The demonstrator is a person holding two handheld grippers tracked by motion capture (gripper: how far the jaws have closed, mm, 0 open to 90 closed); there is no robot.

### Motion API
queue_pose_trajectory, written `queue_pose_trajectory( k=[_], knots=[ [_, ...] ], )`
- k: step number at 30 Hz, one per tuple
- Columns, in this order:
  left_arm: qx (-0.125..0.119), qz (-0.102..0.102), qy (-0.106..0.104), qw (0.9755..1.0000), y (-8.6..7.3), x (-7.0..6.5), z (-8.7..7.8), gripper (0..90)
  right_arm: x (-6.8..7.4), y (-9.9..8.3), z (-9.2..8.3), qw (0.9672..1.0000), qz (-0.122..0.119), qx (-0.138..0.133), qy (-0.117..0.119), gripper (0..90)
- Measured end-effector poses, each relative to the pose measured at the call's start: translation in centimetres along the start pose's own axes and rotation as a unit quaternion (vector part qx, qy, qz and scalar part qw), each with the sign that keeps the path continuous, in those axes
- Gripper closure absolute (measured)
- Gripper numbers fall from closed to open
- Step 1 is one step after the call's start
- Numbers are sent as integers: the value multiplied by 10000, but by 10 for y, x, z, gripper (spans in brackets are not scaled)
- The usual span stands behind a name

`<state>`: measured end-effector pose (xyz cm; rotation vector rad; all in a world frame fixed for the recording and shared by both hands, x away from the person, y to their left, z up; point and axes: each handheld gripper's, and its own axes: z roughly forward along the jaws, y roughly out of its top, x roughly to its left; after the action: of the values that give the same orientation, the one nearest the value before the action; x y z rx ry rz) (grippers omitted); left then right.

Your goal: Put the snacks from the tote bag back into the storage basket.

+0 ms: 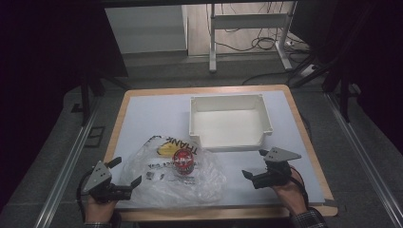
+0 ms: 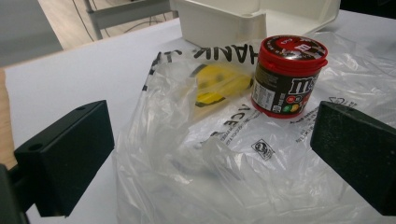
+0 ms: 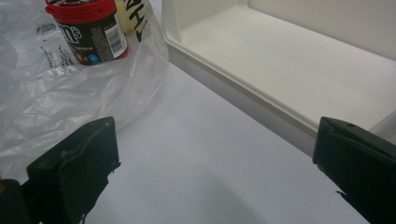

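Observation:
A crumpled clear plastic bag (image 1: 161, 178) with black print lies on the table's near left. A red-lidded dark candy jar (image 1: 183, 160) stands upright on it; a yellow patch (image 1: 165, 150) shows in the plastic beside it. My left gripper (image 1: 127, 171) is open at the bag's left edge, its jaws either side of loose plastic (image 2: 224, 154), with the jar (image 2: 287, 77) farther ahead. My right gripper (image 1: 254, 163) is open over bare table, right of the bag and near the white bin (image 1: 266, 118). Its view has the jar (image 3: 88, 30) and bag (image 3: 60, 93) at the left.
The white bin's (image 3: 243, 93) front wall lies just ahead of my right gripper, and the bin (image 2: 224, 23) is empty. The table (image 1: 147, 114) has a wooden edge. Table legs and cables stand on the floor beyond it.

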<state>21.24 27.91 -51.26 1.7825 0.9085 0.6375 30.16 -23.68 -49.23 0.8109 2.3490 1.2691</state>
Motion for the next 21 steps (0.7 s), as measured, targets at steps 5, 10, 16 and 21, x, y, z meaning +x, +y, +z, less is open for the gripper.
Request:
queue_pose_trajectory(
  k=[5, 10, 16, 21],
  knots=[
    [-16, 72, -194, 9998, 0, -1, 3, 0, 0, 0, 0, 10000, 22, -37, 21, 4],
    [-29, -97, -426, 9990, 1, -1, 5, 0, -1, 0, 0, 9998, 61, -159, 37, 4],
    [-66, -200, -487, 9986, 1, -1, 5, 0, 0, 1, 1, 9999, 46, -151, 36, 4],
    [-51, -247, -536, 9982, 2, 0, 6, 0, 1, 2, 2, 9998, 97, -131, 68, 5]
  ],
)
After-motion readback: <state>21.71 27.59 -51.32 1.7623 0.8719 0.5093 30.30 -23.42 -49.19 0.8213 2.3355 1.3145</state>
